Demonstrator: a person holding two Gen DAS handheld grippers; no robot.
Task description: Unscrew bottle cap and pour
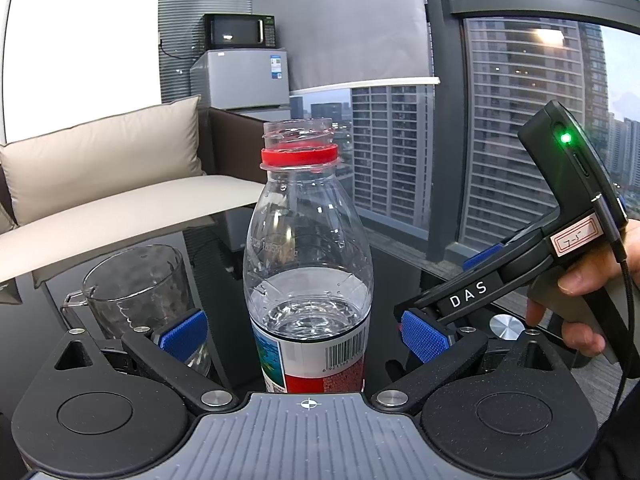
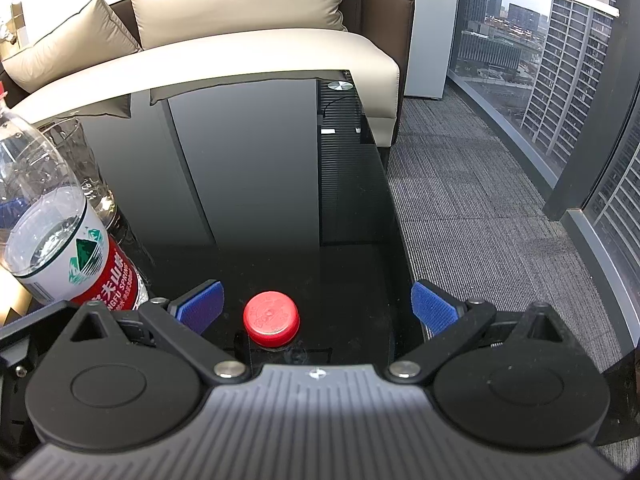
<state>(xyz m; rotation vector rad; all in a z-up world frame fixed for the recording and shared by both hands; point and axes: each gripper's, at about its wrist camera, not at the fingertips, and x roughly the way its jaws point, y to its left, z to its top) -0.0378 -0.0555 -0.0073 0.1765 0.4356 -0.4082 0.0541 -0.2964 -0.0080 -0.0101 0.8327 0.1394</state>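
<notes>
One clear plastic bottle [image 1: 306, 256] stands upright on a glossy black surface [image 2: 280, 184]. Its neck is bare and open, with a red ring left around it, and water fills roughly its lower half. A white and red label wraps the lower body.

One red cap [image 2: 271, 317] lies on the surface, top up, apart from the bottle.

One clear glass pitcher [image 1: 136, 286] with a handle stands just beside the bottle, on its left as seen from the left wrist camera.

There are two claws. The left claw [image 1: 304, 338] has its blue-padded fingers [image 1: 183, 332] spread wide, one on either side of the bottle's lower body. Neither pad touches the plastic; gaps show on both sides.

The right claw [image 2: 316, 306] also has its fingers spread wide. The red cap sits between them, nearer the left pad [image 2: 200, 307] but touching neither. In this view the bottle stands off to the left, outside the fingers, with the pitcher behind it.

From the left wrist camera, the right claw appears low at the bottle's right, gripped by the person's right hand [image 1: 580, 292], with a green light glowing on its handle.

Behind the surface stands a brown sofa [image 2: 248, 40] with beige cushions.
</notes>
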